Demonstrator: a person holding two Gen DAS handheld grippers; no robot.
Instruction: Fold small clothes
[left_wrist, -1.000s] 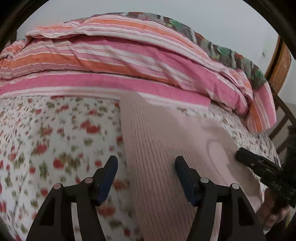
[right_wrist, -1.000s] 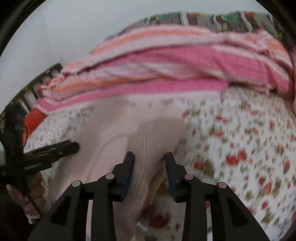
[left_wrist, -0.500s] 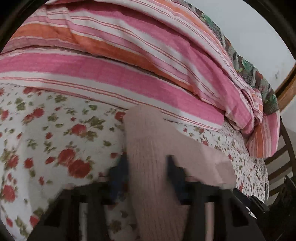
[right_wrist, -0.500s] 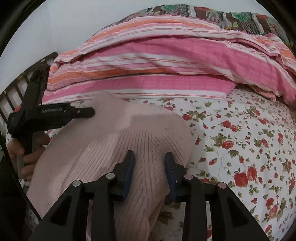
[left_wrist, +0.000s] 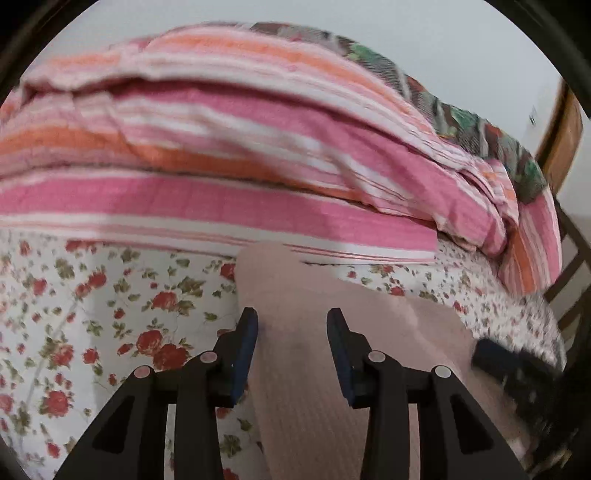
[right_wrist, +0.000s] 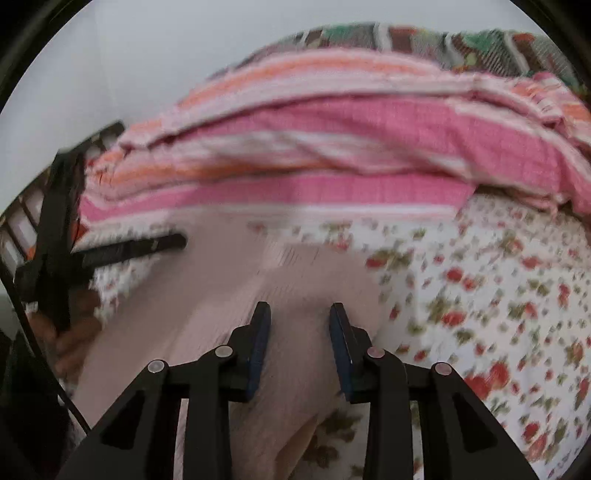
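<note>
Pink ribbed knit garment (left_wrist: 303, 354) lies on floral bedsheet (left_wrist: 110, 314), stripe quilt (left_wrist: 221, 155) at 12 o'clock. Soft, light, floppy; best taken at edges. Left gripper (left_wrist: 291, 328) jaws pinch its fabric; right gripper (right_wrist: 299, 325) likewise.

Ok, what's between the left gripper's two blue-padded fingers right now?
Left wrist view: a fold of the pale pink ribbed knit garment fills the gap of the left gripper, over the floral bedsheet.
</note>
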